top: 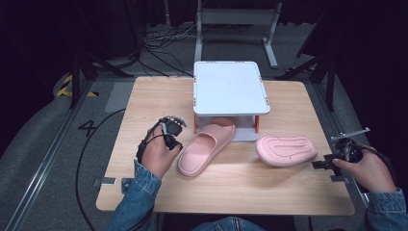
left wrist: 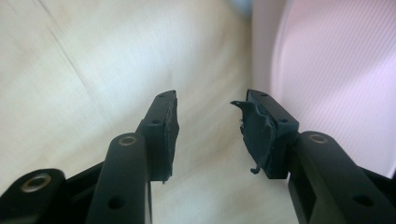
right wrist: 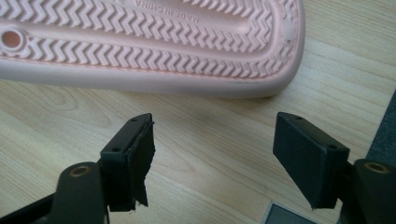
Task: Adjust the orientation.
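So there are 2 soft pink foam slippers on the light wooden table [top: 144, 96], both around the middle of the high view. The upright pink slipper [top: 206, 147] lies right side up just left of centre, angled so its toe end pokes under the low shelf and its heel points toward the lower left. The overturned pink slipper [top: 286, 150] sits sole up to the right of centre, well apart from the first one, and its zigzag tread [right wrist: 154, 42] shows up nice and clear across the top of the right gripper view.

The left gripper [top: 174, 126] is just beside the upright slipper, on its left, at about the level of the strap. In the left gripper view [left wrist: 208, 128] the jaws stand apart with nothing between them, only bare table wood showing in the gap, and the pink side of that slipper fills the right edge. So it's released, not grabbing anything.

The right gripper [top: 321, 164] hangs at the table's right edge, in the lower right of the high view, near the overturned slipper but not touching it. In the right gripper view [right wrist: 215, 158] the jaws are spread wide with only wood grain between them, the slipper's rounded end lying a bit beyond the tips.

Behind the slippers, in the upper middle of the high view, stands a white 2-tier plastic shelf with orange posts [top: 230, 86], its top bare.
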Demonstrator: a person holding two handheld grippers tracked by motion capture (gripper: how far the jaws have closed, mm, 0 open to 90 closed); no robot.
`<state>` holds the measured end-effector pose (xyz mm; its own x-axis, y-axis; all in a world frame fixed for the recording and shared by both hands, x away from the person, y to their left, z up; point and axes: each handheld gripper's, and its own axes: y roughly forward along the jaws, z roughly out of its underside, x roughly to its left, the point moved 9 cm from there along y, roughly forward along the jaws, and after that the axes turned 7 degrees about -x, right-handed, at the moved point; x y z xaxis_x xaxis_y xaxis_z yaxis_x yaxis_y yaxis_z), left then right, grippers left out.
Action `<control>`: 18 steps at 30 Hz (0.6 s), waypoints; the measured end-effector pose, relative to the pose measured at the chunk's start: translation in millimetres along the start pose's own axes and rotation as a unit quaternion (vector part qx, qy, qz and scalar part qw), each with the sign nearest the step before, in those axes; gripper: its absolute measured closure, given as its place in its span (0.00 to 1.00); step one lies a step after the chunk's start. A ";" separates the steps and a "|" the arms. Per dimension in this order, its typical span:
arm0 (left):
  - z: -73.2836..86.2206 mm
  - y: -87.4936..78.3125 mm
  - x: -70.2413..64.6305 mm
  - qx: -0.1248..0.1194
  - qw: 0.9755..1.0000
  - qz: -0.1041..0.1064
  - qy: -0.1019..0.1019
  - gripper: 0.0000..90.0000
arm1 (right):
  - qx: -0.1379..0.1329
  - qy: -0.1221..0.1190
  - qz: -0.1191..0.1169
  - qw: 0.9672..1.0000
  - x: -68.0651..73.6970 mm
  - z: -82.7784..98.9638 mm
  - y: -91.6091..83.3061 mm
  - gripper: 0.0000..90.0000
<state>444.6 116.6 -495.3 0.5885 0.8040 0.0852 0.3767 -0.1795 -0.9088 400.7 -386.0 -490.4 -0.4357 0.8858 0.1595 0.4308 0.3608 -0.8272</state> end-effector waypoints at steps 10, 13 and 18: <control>16.0 11.4 -27.8 0.043 0.997 0.057 0.028 0.70 | 0.000 -0.001 -0.003 1.000 2.8 -2.4 -0.1 0.33; 12.2 11.9 -48.1 0.042 0.995 0.076 0.049 0.68 | -0.002 -0.001 -0.004 1.000 2.9 -2.4 -0.9 0.33; 4.9 12.1 -78.8 0.037 0.991 0.097 0.079 0.67 | 0.000 -0.001 -0.005 1.000 2.6 -1.8 -0.6 0.33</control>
<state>399.3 53.8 -515.0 0.7511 0.6591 -0.0367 0.1953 -0.2750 -0.9414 400.8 -383.4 -488.6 -0.4416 0.8818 0.1657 0.4276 0.3692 -0.8252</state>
